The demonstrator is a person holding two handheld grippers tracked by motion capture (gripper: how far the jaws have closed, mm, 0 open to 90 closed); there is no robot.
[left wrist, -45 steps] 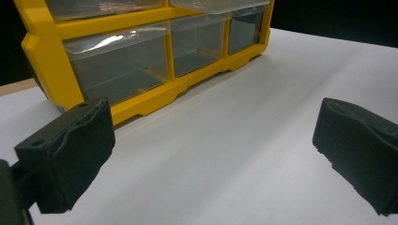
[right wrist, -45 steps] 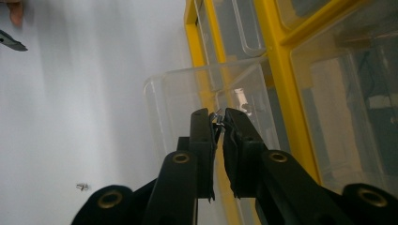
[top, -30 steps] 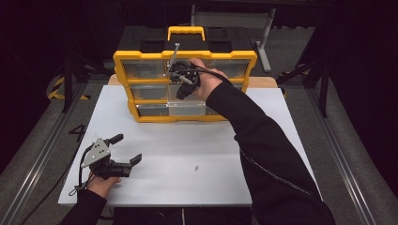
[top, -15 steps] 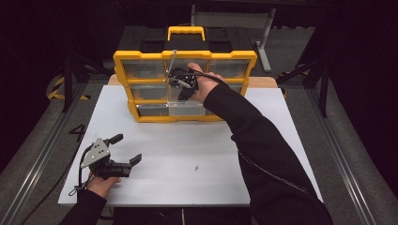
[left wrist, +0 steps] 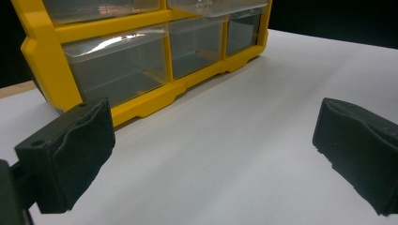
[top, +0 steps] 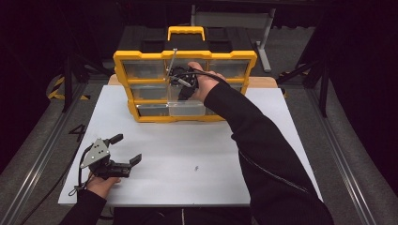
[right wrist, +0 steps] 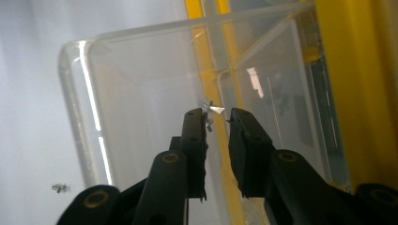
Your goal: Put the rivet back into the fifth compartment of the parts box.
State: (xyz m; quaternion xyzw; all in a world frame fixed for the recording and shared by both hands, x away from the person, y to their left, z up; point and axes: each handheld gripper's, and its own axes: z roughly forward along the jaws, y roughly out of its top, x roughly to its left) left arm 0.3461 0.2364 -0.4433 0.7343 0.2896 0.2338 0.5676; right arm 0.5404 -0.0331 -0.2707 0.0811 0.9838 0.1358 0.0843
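Holding my right gripper above the pulled-out clear drawer in the bottom row of the yellow organizer, jaws slightly parted with a small metal screw at the tips, touching the left jaw. Can't tell if it's gripped firmly or being released. Judging this as the drop-in step: screw is over the drawer, not yet lying inside. Another small screw is lying on the white table, well apart from the organizer, so pickup work seems left. My left gripper is resting on the table near the front-left edge, jaws spread wide, holding nothing.
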